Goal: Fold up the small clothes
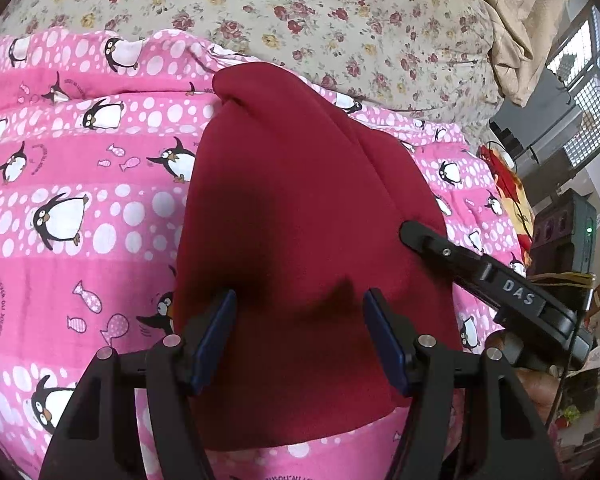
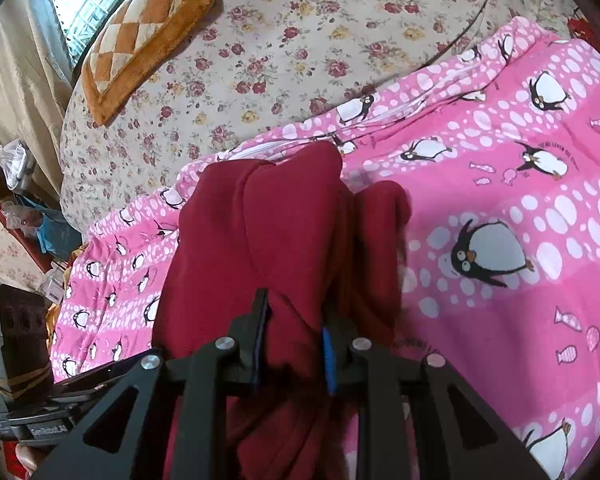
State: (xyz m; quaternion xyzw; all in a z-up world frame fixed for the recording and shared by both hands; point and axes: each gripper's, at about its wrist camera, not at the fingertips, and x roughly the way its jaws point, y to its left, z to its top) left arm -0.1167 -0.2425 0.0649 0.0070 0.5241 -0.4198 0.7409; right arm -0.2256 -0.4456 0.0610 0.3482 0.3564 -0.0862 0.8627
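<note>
A dark red garment [image 1: 300, 208] lies on a pink penguin-print blanket [image 1: 80, 208]. In the left wrist view my left gripper [image 1: 300, 312] is open, its blue-padded fingers [image 1: 218, 332] spread just above the garment's near part. My right gripper [image 1: 416, 236] shows there at the garment's right edge. In the right wrist view the garment [image 2: 260, 220] is bunched, and my right gripper [image 2: 296, 320] is shut on a raised fold of it. A second fold [image 2: 380, 232] hangs to the right.
A floral bedsheet [image 1: 320, 12] lies beyond the blanket [image 2: 500, 200]. An orange checked cushion [image 2: 144, 32] sits at the far left of the bed. Cluttered shelves and boxes [image 2: 16, 240] stand off the bed's left side; a window [image 1: 580, 92] is at the right.
</note>
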